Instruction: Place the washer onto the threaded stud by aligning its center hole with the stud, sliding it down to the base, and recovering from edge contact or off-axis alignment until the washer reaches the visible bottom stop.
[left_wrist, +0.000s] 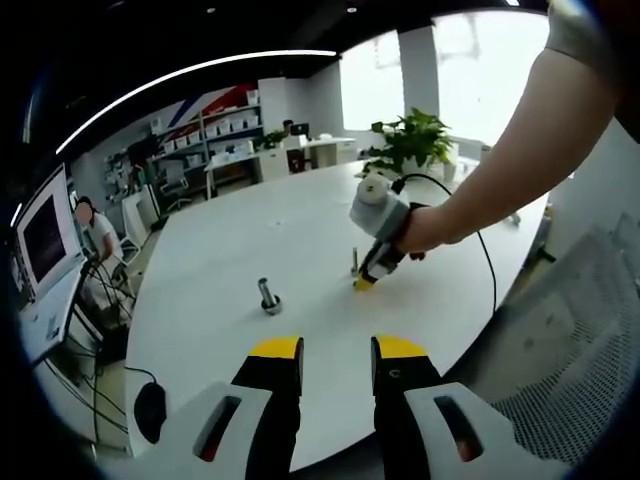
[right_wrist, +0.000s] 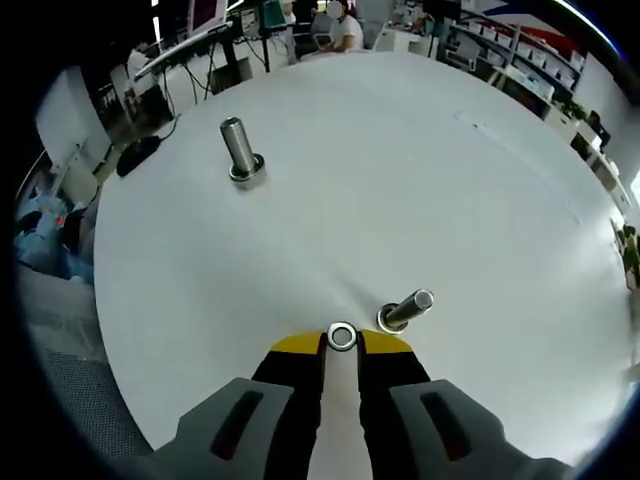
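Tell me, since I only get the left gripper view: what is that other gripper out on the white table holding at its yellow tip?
Observer: In the right gripper view, a small metal washer sits pinched between the yellow tips of the right gripper.
Operator: Is it on the stud yet?
Observer: No. The nearer stud stands just beside the washer, to its right in that view, and the washer's hole is not over the stud's top.
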